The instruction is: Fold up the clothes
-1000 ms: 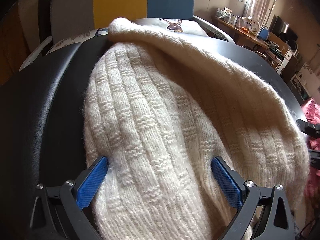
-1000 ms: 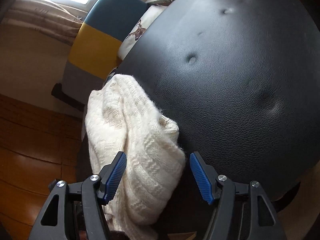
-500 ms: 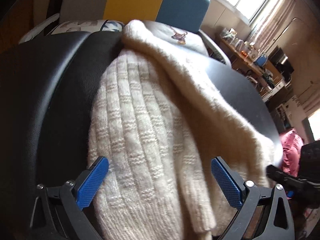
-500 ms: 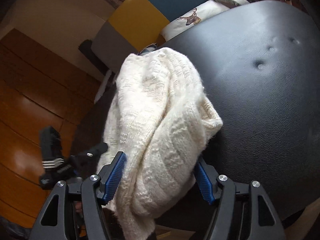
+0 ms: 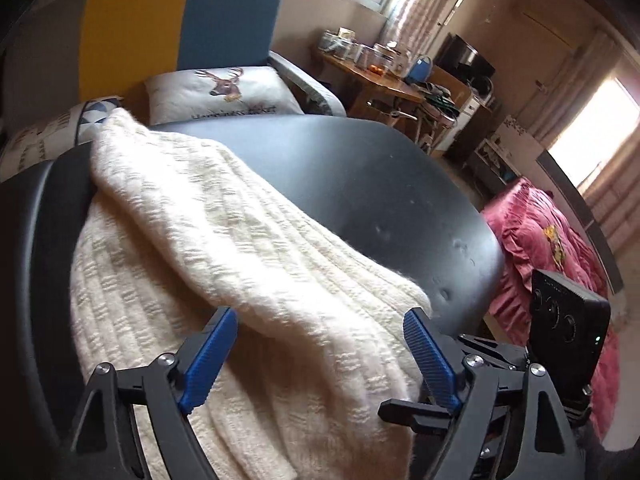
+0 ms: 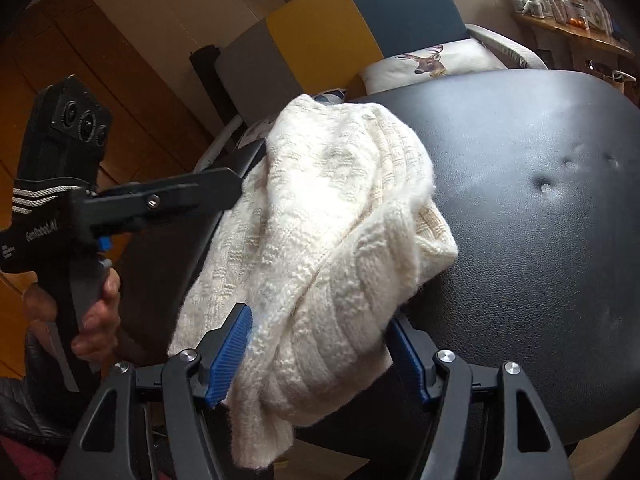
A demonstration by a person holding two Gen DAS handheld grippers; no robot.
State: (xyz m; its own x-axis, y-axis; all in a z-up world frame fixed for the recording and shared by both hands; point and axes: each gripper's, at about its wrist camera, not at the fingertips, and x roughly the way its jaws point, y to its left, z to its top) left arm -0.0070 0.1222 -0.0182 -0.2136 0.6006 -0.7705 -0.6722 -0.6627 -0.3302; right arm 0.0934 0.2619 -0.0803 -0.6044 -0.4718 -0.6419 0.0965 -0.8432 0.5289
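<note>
The left claw point(image 5: 316, 354) is hovering low over the near left part of the black counter point(image 5: 360, 184), its jaws standing wide apart with the sweater point(image 5: 224, 248) lying between and beneath them; it is pinching nothing. In the right wrist view a hand point(image 6: 96, 312) is holding that same claw out at the sweater's left edge.

One cream knit sweater is lying along the counter's left side and spilling over the near edge. A thick flap is lying doubled over the lower layer, running diagonally from the far left corner toward the near middle. So at least one fold is showing, but the bundle is looking lumpy and skewed, not squared into a flat packet. In my judgement the folding is partway along: the layers need aligning and the overhanging part needs bringing up onto the counter.

The right claw point(image 6: 320, 354) is sitting at the near edge, spread, with the sweater's hanging bulk bulging between its blue pads point(image 6: 230, 354). The cloth is touching the left pad, yet the jaws are not squeezing it.

Counted: one sweater, one counter, two claws. Beyond the counter, one deer pillow point(image 5: 224, 92) is resting on one chair point(image 5: 180, 28).
</note>
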